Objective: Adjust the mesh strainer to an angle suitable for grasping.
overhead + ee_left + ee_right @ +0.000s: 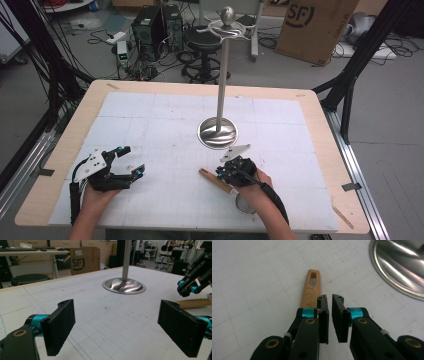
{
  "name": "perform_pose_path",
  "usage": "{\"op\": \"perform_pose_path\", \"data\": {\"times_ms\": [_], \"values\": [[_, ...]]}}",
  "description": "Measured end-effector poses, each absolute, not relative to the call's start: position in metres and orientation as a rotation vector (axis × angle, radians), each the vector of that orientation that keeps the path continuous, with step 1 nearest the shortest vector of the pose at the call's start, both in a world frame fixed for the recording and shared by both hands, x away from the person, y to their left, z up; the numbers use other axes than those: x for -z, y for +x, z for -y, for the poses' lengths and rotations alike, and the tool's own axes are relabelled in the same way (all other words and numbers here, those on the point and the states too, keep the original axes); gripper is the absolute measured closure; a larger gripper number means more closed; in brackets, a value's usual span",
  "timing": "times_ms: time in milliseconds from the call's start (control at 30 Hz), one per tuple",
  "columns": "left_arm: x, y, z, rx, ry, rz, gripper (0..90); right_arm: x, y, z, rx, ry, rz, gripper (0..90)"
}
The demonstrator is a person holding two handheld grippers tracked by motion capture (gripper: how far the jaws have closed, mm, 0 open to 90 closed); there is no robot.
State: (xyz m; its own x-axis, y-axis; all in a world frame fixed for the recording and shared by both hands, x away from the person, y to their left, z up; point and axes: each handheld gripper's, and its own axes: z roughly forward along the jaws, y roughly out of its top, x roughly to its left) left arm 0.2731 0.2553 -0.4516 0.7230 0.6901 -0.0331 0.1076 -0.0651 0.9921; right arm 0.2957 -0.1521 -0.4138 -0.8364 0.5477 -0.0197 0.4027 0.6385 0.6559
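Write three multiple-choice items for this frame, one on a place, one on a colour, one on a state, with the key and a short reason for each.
1. Where does the wooden handle lie?
A. On the floor by the cardboard box
B. On the white mat, on the person's side of the metal stand's base
C. Hung on the stand's top

2. What colour are the accents beside the jaw pads of the left gripper?
A. Red
B. Yellow
C. Teal

3. How do the left gripper's jaws stand?
A. Wide apart with nothing between them
B. Shut on the handle
C. Shut on the stand's pole

Key: 1 B, the high view shows the handle flat on the mat near the right gripper, nearer the person than the base. 2 C, teal collars show by the pads in the left gripper view. 3 A, that view shows bare mat between the two pads.
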Motion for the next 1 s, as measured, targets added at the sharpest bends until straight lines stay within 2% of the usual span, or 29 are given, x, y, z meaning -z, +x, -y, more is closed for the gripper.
{"op": "perform_pose_path", "data": {"times_ms": [367, 633, 733, 1000], "values": [[0.452, 0.273, -0.254, -0.544, 1.591, -0.662, 15.1, 0.405, 0.283, 0.205, -1.158, 0.870, -2.470, 69.4], [0.452, 0.273, -0.254, -0.548, 1.594, -0.661, 15.2, 0.407, 0.272, 0.235, -1.262, 0.929, -2.356, 66.0], [0.452, 0.273, -0.254, -0.548, 1.594, -0.661, 15.2, 0.409, 0.272, 0.239, -1.258, 0.925, -2.353, 55.5], [0.451, 0.273, -0.254, -0.547, 1.595, -0.661, 15.2, 0.410, 0.271, 0.250, -1.283, 0.976, -2.313, 45.4]]}}
